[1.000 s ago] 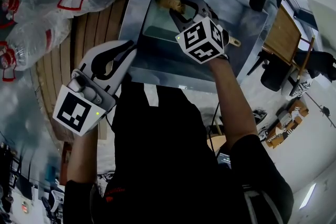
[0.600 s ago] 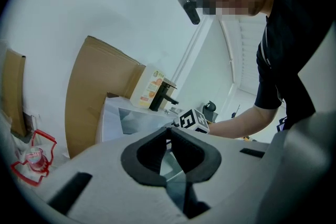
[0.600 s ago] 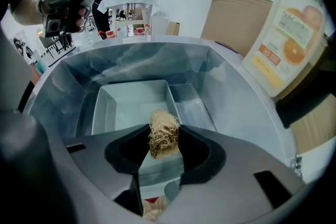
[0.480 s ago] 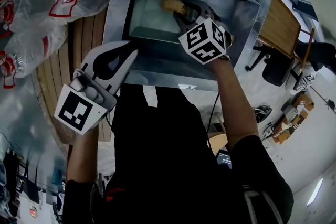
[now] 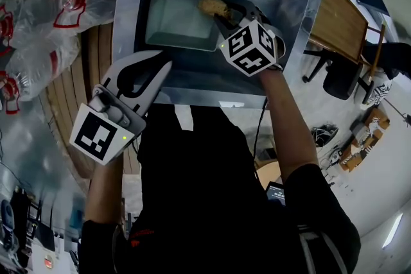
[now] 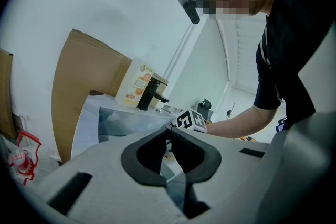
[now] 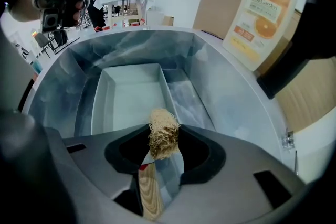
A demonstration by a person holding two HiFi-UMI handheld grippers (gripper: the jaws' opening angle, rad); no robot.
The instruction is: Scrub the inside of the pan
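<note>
Right gripper (image 7: 164,140) clenched on a wooden-handled brush (image 7: 163,126) above the pan (image 7: 131,97) in the sink (image 7: 231,107); orange-printed bottle (image 7: 262,13) behind; left gripper (image 6: 169,131) closed.

Plastic bags (image 5: 32,48): upper left, on wooden slats (image 5: 103,54)
Soap bottle (image 7: 264,13): upper right, by black tap (image 7: 294,60)
Cardboard (image 7: 218,8): left of bottle

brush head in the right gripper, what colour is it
The brush head is straw-tan, on a pale wooden handle; clearest in the right gripper view.
</note>
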